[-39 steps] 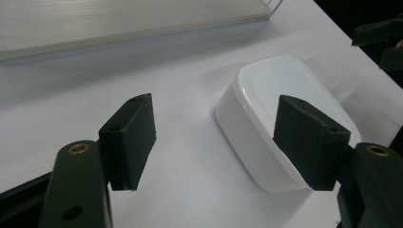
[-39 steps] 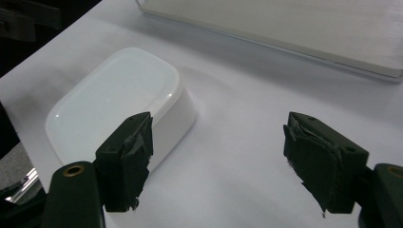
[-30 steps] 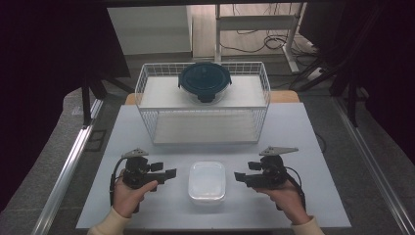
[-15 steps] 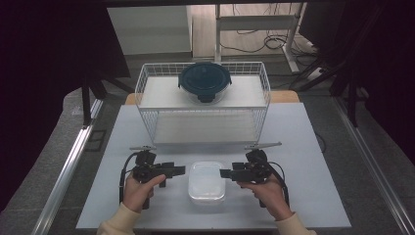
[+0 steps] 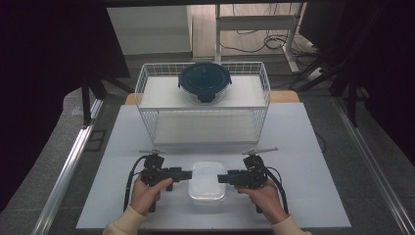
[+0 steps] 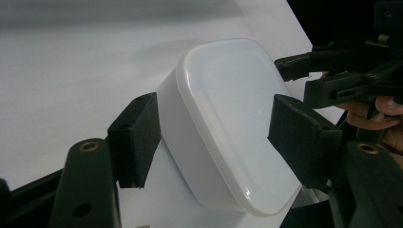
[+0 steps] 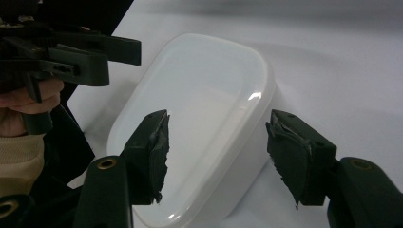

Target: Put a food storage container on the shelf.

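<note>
A: High view: the left gripper (image 5: 188,174) and the right gripper (image 5: 221,177) have drawn in from either side since a second ago and now flank the white lidded container (image 5: 207,181) at the near middle of the white table (image 5: 313,161). What does that mean for the job?

B: The approach looks finished, I'd say; a two-sided grasp on the box comes next. Behind it, the wire basket (image 5: 147,105) with the dark blue round container (image 5: 204,82) sits untouched.

A: Left gripper view: the left gripper (image 6: 214,137) straddles one end of the container (image 6: 228,114). Gripping?

B: Not yet. Its jaws have just been closing, with the box between them, but a gap shows at each pad. The other gripper (image 6: 332,78) waits at the far end.

A: Right gripper view: same story?

B: Yes. The right gripper (image 7: 216,152) has also just been narrowing around the container (image 7: 199,123), with the pads short of its walls, so parted and holding nothing. The left one (image 7: 90,50) faces it.

A: And the box itself?

B: Translucent white, a rounded rectangle with a smooth, glossy, slightly domed lid seated on, resting flat. What's inside, I cannot tell.
</note>
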`<state>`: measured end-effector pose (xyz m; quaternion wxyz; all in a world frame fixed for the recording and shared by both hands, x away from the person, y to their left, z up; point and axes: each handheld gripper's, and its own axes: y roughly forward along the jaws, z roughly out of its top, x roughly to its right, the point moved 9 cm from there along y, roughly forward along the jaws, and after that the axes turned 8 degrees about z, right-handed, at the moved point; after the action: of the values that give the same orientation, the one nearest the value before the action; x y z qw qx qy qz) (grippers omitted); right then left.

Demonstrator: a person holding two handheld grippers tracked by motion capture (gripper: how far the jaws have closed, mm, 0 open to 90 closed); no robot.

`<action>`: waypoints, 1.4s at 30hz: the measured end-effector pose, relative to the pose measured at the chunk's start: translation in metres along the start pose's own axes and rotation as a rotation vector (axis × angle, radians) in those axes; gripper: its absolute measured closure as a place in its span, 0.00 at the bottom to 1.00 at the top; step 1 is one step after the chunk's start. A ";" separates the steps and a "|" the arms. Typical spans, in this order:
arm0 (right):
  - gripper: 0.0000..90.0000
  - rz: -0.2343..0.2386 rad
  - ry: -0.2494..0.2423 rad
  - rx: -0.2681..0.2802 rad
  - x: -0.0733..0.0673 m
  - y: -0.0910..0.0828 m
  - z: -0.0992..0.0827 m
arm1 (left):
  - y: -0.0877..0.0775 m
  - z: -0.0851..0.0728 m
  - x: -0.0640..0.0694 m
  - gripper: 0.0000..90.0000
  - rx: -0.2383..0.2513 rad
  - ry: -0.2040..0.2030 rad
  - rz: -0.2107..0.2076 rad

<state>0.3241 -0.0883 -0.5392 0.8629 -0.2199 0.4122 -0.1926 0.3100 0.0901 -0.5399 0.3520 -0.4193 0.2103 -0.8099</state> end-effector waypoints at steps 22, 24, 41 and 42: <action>0.72 0.057 0.123 0.026 0.009 0.000 -0.009 | 0.017 -0.009 0.000 0.67 -0.057 -0.069 -0.055; 0.74 0.083 0.149 0.038 0.008 -0.002 -0.009 | 0.014 -0.010 0.001 0.72 -0.050 -0.070 -0.051; 0.88 0.148 0.148 0.090 -0.002 -0.017 -0.007 | -0.006 -0.008 0.012 0.86 0.010 -0.036 -0.076; 0.89 0.149 0.143 0.092 -0.003 -0.018 -0.007 | -0.007 -0.007 0.013 0.87 0.013 -0.036 -0.080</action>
<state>0.3144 -0.1028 -0.5318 0.8524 -0.1345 0.4785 -0.1621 0.2963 0.0854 -0.5332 0.3260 -0.4395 0.1817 -0.8170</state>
